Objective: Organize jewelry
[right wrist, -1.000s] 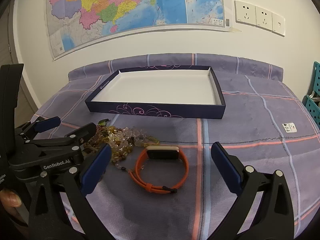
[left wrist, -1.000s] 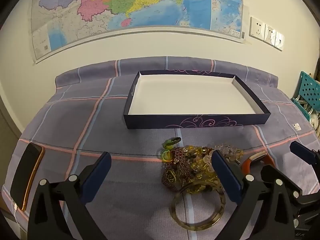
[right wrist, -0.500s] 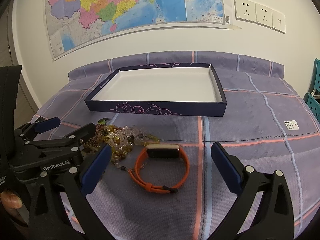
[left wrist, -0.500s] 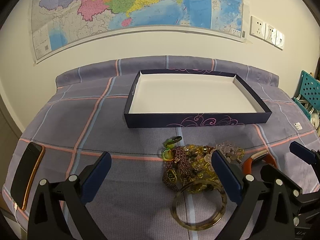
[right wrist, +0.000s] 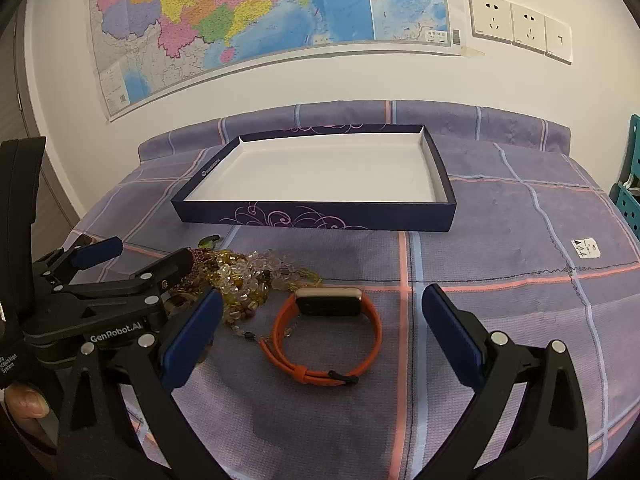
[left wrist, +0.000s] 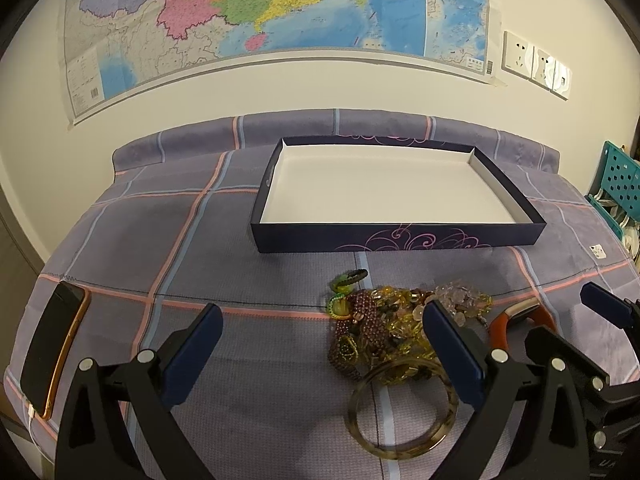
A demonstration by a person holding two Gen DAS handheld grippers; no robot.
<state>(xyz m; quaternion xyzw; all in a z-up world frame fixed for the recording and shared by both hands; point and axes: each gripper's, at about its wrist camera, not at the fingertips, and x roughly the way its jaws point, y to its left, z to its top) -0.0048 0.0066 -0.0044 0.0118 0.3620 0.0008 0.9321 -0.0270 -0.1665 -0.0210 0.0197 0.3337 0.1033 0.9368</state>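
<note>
A dark blue tray (left wrist: 360,236) with a white inside lies on the purple plaid cloth; it also shows in the right wrist view (right wrist: 320,220). In front of it is a heap of bead bracelets (left wrist: 384,320), a translucent brown bangle (left wrist: 400,436) and an orange wristband with a gold face (right wrist: 328,328). My left gripper (left wrist: 320,356) is open and empty, with the heap by its right finger. My right gripper (right wrist: 320,340) is open and empty, with the orange wristband between its fingers. The bead heap (right wrist: 248,276) lies left of the wristband.
A phone in an orange case (left wrist: 52,352) lies at the cloth's left edge. A small white tag (right wrist: 586,248) lies on the cloth at right. A teal basket (left wrist: 620,184) stands at far right. A wall with a map rises behind the table.
Both views have shifted only slightly; the right gripper has crept a little nearer the wristband. Both grippers stay open and nothing was picked up.
</note>
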